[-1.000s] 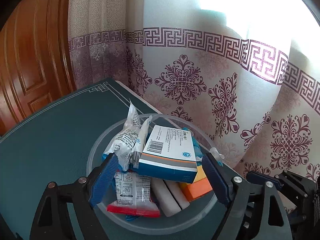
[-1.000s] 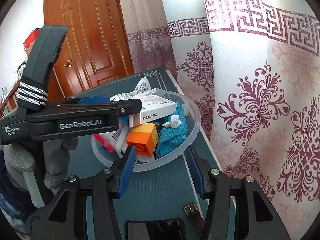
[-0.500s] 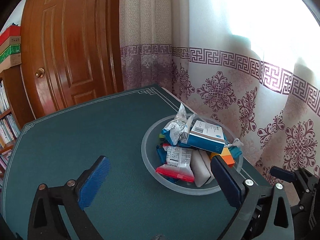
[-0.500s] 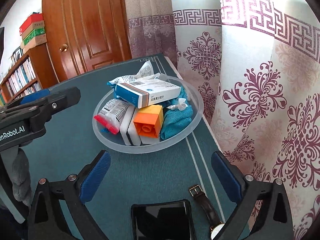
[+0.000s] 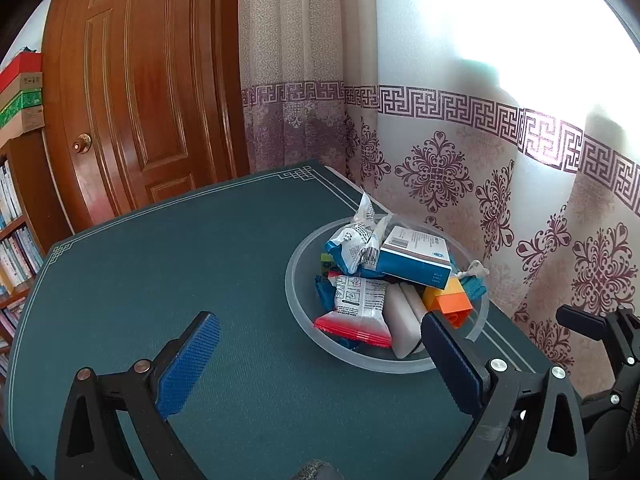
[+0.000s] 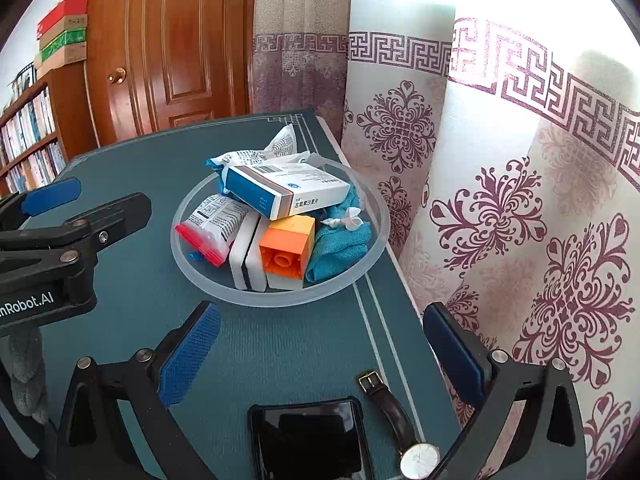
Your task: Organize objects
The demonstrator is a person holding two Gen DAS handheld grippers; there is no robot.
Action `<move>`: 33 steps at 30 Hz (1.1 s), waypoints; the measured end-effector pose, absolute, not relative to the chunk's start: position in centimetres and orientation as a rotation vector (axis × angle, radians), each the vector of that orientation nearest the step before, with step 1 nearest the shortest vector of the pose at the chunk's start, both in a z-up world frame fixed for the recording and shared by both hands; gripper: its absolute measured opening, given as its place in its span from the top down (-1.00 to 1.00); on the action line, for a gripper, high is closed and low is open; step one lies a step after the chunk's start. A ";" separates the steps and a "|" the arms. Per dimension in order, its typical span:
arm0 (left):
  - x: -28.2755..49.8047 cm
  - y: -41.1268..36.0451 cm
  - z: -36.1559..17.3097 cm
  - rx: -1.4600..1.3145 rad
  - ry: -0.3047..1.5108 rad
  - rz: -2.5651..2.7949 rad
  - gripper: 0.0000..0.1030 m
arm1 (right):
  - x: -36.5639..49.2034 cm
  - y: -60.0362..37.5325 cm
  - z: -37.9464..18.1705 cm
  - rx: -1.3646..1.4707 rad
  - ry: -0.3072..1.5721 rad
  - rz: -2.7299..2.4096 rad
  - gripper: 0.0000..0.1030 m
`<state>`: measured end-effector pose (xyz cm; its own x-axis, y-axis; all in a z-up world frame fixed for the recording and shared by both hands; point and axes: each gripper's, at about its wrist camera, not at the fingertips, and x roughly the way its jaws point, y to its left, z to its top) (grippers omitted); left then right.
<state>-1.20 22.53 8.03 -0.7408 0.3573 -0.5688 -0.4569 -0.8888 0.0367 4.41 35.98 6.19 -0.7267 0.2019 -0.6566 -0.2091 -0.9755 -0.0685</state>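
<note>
We hold our left gripper (image 5: 316,360) and right gripper (image 6: 320,354) tilted downward over the table (image 5: 160,264), jaws spread wide and empty (nothing between either pair); the filled bowl (image 6: 360,276) sits just beyond, near the curtain (image 6: 500,200).

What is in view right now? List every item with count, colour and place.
Clear round plastic bowl: one, translucent, on the table's right side beside the curtain.
White-and-blue medicine box: one, on top of the pile in the bowl.
Orange plastic building block: one, at the bowl's front.
White foil packet with red edge: one, at the bowl's left.
Crumpled teal cloth: one, at the bowl's right.
Black smartphone: one, on the table at the near edge.
Brown-strapped white-faced wristwatch: one, right of the phone.
Green table mat: one, under everything.
Left tool: one, black with blue pads, open, empty.
Right tool: one, the same, open, empty.
</note>
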 end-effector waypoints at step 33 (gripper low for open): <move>-0.6 23.2 7.7 -0.805 0.264 2.528 -0.99 | 4.0 35.7 5.7 -1.048 -0.002 2.749 -0.98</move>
